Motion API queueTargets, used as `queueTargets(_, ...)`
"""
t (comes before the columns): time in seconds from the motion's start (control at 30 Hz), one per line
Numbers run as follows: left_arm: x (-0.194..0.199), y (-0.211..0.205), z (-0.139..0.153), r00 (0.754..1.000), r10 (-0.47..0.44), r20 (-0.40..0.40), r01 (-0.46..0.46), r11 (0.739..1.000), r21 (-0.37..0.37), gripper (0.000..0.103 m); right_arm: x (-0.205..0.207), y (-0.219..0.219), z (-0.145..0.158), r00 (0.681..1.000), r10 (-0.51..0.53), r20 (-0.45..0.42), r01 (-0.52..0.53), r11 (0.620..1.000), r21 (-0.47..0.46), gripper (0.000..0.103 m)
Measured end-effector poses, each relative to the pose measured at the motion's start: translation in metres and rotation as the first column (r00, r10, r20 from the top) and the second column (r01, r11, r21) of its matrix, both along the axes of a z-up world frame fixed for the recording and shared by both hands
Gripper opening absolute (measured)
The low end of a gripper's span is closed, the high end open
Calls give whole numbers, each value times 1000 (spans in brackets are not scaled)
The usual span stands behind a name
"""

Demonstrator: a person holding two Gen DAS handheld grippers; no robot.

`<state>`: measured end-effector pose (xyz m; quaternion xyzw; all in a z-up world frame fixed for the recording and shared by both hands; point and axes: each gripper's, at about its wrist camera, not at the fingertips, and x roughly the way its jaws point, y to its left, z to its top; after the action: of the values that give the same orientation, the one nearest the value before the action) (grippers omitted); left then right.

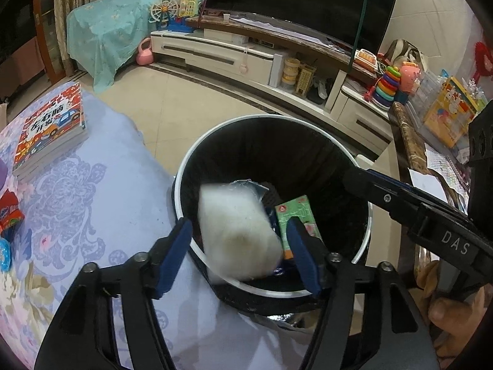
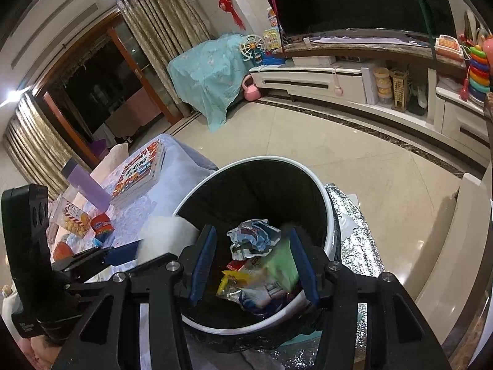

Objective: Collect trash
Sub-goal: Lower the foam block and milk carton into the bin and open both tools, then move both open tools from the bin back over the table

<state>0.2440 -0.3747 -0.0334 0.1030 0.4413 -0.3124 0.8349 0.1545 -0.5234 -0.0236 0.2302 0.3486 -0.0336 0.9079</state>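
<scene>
While both grippers gape, a white wad (image 1: 238, 234) blurs above the bin (image 1: 185, 169).

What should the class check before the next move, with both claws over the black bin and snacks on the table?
1. Left claw over bin: ok.
2. White wad free of the left claw's pads: ok, blurred, apparently dropping.
3. Right claw open: ok.
4. Green packet clear of right claw: cannot tell, blurred beside one finger.
5. Bin has room: ok.
6. Table cleared: not ok, red packet remains.
</scene>
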Motion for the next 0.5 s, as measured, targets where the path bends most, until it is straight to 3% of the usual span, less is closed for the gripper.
queueTargets(0.33, -1, 32, -3, 998, 67, -7, -68, 998, -19, 72, -11, 5, 7, 999, -12, 38, 11, 1000, 22, 56)
queueTargets(0.5, -5, 73, -5, 989, 147, -15, -148, 987, -56, 74, -14, 17, 13, 998, 4, 58, -5, 1000, 19, 78)
